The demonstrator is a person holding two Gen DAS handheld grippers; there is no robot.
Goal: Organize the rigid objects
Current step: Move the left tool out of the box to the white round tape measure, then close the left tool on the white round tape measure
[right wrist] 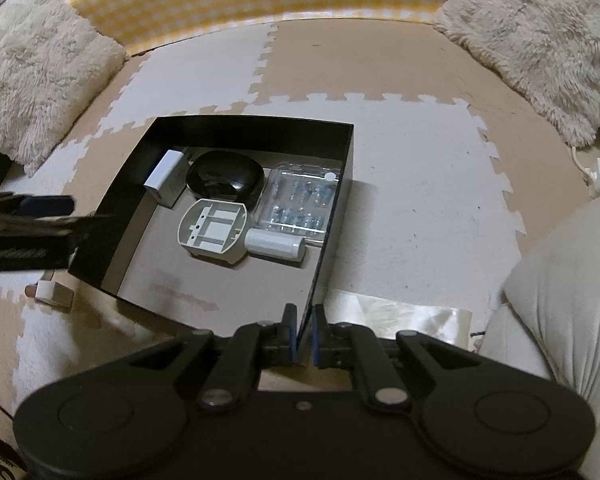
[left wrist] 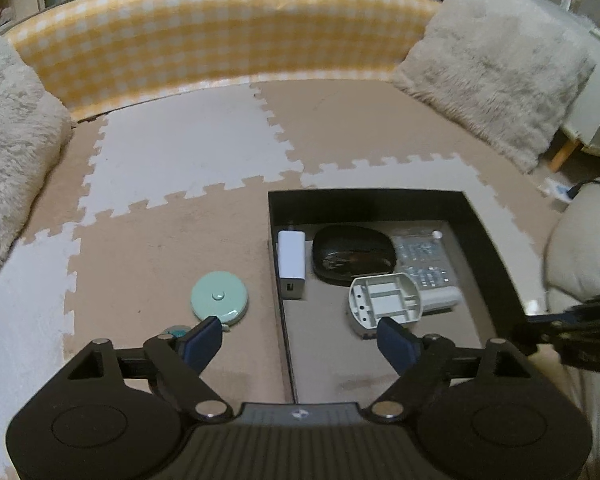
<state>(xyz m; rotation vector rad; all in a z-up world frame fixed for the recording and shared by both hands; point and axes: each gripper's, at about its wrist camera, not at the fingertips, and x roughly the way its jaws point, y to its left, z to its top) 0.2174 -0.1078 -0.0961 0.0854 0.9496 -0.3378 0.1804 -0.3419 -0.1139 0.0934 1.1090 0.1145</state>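
Left wrist view
My left claw [left wrist: 300,334]: jaws wide apart, nothing between them, above the left wall of the box
Box [left wrist: 488,236]: black, open-topped, on the foam mat floor [left wrist: 188,152]
Inside the box: white charger [left wrist: 291,258] by the left wall, black mouse [left wrist: 352,254] beside it, grey plastic shell [left wrist: 386,296] nearer me, hollow side up
Tape measure [left wrist: 219,296]: round, pale green, on the mat just left of the box, outside it

Right wrist view
My right claw [right wrist: 305,330]: pinched shut on the box's near corner wall [right wrist: 306,312]
Clear blister pack [right wrist: 298,202]: against the right wall
White cylinder [right wrist: 274,244]: lying beside the shell [right wrist: 212,230], in front of the pack
Small white block [right wrist: 54,290]: on the mat, outside the box's left corner
Cushions [right wrist: 40,72]: fluffy, at the mat's far corners
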